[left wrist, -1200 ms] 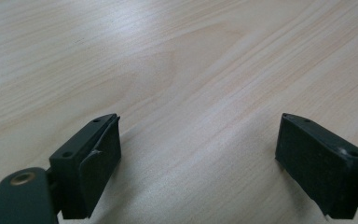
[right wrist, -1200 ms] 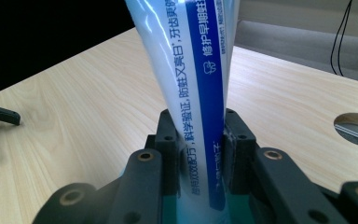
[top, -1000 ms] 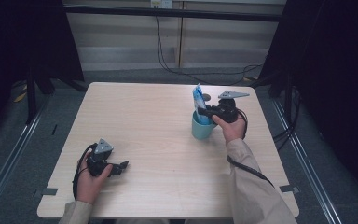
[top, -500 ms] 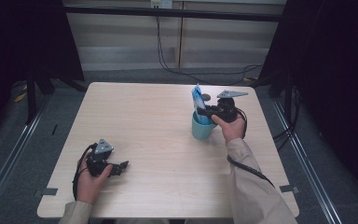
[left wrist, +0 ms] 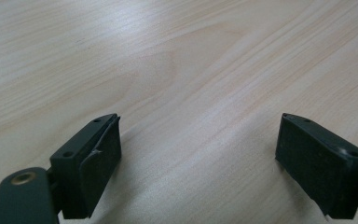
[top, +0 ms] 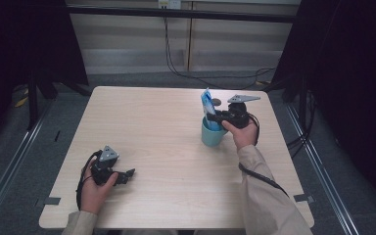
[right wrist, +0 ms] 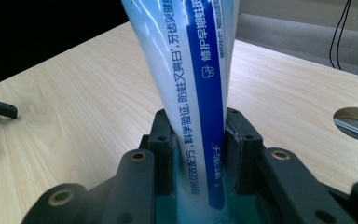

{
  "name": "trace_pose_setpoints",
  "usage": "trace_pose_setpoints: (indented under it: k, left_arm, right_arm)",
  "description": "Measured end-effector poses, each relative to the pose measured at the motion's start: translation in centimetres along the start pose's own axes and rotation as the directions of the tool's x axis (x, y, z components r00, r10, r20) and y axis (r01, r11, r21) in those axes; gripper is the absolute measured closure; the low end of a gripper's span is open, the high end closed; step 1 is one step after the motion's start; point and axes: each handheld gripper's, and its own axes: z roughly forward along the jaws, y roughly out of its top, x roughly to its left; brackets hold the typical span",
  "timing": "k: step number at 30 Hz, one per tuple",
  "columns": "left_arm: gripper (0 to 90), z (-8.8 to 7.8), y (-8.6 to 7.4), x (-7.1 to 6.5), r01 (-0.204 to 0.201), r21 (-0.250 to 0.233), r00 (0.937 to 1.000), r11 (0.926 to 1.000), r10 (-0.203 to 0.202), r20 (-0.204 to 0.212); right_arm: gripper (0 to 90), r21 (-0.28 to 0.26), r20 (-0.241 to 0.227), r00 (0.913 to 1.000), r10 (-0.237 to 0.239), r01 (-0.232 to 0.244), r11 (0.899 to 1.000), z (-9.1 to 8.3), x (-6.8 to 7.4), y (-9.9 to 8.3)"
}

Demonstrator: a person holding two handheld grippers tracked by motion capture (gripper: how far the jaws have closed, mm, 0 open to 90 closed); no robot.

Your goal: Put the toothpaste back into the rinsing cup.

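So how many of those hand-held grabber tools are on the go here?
2. The left gripper rests low on the table near its front left corner, its fingers apart. The right gripper is at the teal cup, fingers around the toothpaste tube.

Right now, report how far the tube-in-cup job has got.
Done: the toothpaste tube stands with its lower end inside the teal cup. In hand: the right gripper has the tube between its fingers, which have just been opening. Left: let go fully and withdraw. The left gripper rests open on the table.
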Motion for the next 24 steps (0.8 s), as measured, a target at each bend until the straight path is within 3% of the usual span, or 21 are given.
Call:
trace_pose_setpoints:
  k: [13,20,24]
  left_arm:
    - [14.0,0.0,0.0,0.0,0.0,0.0,1.0,1.0,0.0,0.0]
    - [14.0,0.0,0.0,0.0,0.0,0.0,1.0,1.0,0.0,-0.001]
    - [14.0,0.0,0.0,0.0,0.0,0.0,1.0,1.0,0.0,0.0]
  right_arm:
    - [58.5,0.003,0.004,1.0,-0.006,0.006,1.0,-0.29,0.29,0.19]
    - [43.3,0.019,0.014,0.9998,0.015,-0.015,1.0,-0.28,0.46,0.37]
    - [38.4,0.04,0.03,0.9996,-0.002,0.001,0.999,-0.4,0.56,0.61]
